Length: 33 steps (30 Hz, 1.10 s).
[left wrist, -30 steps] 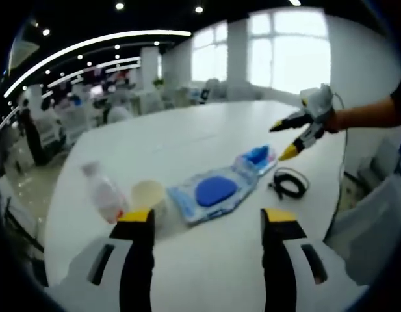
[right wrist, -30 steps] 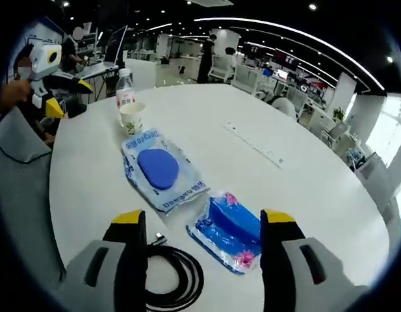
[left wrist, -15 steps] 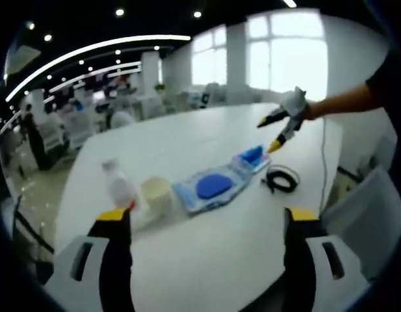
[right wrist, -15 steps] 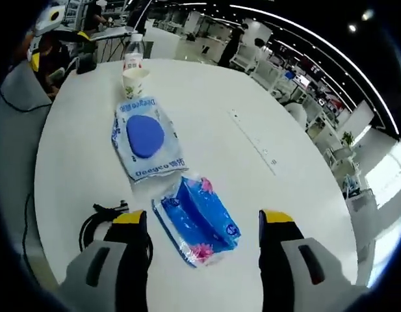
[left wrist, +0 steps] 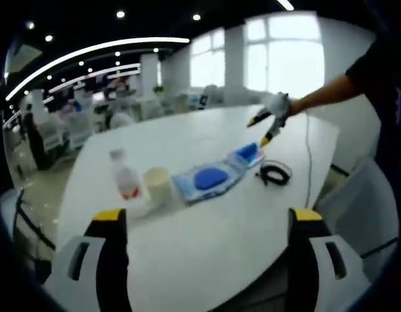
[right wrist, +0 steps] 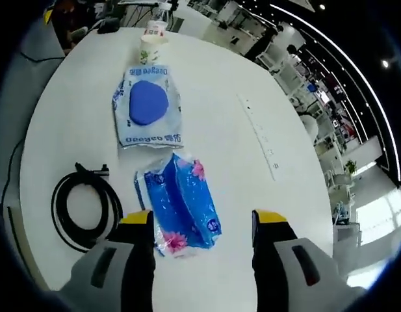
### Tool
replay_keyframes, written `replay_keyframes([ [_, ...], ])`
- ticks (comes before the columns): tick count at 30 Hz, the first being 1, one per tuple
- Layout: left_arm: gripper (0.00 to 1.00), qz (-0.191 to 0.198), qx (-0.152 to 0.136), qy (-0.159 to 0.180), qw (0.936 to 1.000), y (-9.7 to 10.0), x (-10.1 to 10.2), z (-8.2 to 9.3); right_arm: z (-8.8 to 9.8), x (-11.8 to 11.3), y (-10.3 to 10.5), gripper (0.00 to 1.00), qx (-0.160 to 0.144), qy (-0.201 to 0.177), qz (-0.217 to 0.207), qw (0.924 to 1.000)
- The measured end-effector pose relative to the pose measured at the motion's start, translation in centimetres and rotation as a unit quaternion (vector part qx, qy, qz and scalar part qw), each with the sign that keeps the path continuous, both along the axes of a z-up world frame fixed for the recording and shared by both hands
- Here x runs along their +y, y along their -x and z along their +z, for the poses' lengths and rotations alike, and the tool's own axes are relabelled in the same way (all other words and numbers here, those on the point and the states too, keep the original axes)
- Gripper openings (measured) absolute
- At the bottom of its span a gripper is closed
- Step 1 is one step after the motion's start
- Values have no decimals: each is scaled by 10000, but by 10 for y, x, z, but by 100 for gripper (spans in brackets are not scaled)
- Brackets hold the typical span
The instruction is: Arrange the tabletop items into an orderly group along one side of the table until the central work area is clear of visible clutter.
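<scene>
Right gripper view looks down on the white worktop (right wrist: 252, 195). The right tool (right wrist: 201, 224) hangs with its jaws wide apart, holding nothing. Just past its tips lies a blue tissue pack (right wrist: 181, 205). A black cable coil (right wrist: 83, 211) lies beside it. Farther off are a wipes pack (right wrist: 147, 107), a paper cup (right wrist: 150, 49) and a bottle (right wrist: 160, 14).

In the left gripper view, the left tool (left wrist: 206, 221) is also spread wide, low over the near edge, gripping nothing.
</scene>
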<state>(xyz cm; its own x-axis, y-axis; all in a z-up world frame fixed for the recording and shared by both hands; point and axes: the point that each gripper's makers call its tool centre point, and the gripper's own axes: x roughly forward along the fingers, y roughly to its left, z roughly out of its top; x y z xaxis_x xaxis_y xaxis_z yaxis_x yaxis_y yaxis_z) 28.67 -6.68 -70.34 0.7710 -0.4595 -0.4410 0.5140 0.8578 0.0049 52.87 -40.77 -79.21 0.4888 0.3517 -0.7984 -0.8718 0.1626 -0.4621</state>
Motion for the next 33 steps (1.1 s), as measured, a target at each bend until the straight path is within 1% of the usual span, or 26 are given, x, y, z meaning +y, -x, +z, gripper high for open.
replay_keyframes([
  [2,100,-23,94,-3,10000,4,1,-5,-4,1,-2,60,48,35,38,10000],
  [4,100,45,161,-17,9999,4,4,-7,-8,0,-4,59,88,63,56,9999],
  [8,100,90,77,-55,9999,3,9,-5,-14,-5,-11,51,118,109,-3,9999],
  [10,100,102,161,-40,9998,6,11,-9,-16,-5,-12,48,73,112,4,9999],
  [12,100,100,215,-78,9997,9,13,-13,-19,-4,-11,46,123,125,24,9998],
  [15,100,86,236,-106,9996,15,17,-19,-24,0,-10,46,167,184,154,9996],
  [17,100,102,270,-100,9995,17,18,-23,-27,2,-13,42,175,204,219,9994],
  [19,100,133,287,-81,9995,18,19,-27,-30,6,-15,39,118,290,330,9990],
  [22,100,152,263,-145,9994,18,20,-33,-36,14,-14,35,115,454,505,9976],
  [23,100,144,275,-148,9994,18,20,-34,-38,14,-13,32,136,561,573,9967],
  [24,100,143,279,-146,9994,18,20,-34,-41,14,-14,27,121,682,649,9955],
  [25,100,155,276,-136,9994,17,21,-35,-43,12,-17,24,-13,961,785,9923],
  [26,100,164,267,-128,9994,17,22,-35,-47,13,-17,22,-18,983,829,9917],
  [27,100,188,270,-110,9994,16,22,-35,-50,16,-17,20,42,908,753,9930],
  [31,100,158,229,-150,9995,15,21,-35,-58,19,-17,15,108,956,796,9922],
  [32,100,139,244,-171,9995,16,20,-36,-60,20,-16,13,106,990,811,9917],
  [33,100,131,257,-174,9994,16,20,-37,-61,20,-17,7,93,1037,832,9911],
])
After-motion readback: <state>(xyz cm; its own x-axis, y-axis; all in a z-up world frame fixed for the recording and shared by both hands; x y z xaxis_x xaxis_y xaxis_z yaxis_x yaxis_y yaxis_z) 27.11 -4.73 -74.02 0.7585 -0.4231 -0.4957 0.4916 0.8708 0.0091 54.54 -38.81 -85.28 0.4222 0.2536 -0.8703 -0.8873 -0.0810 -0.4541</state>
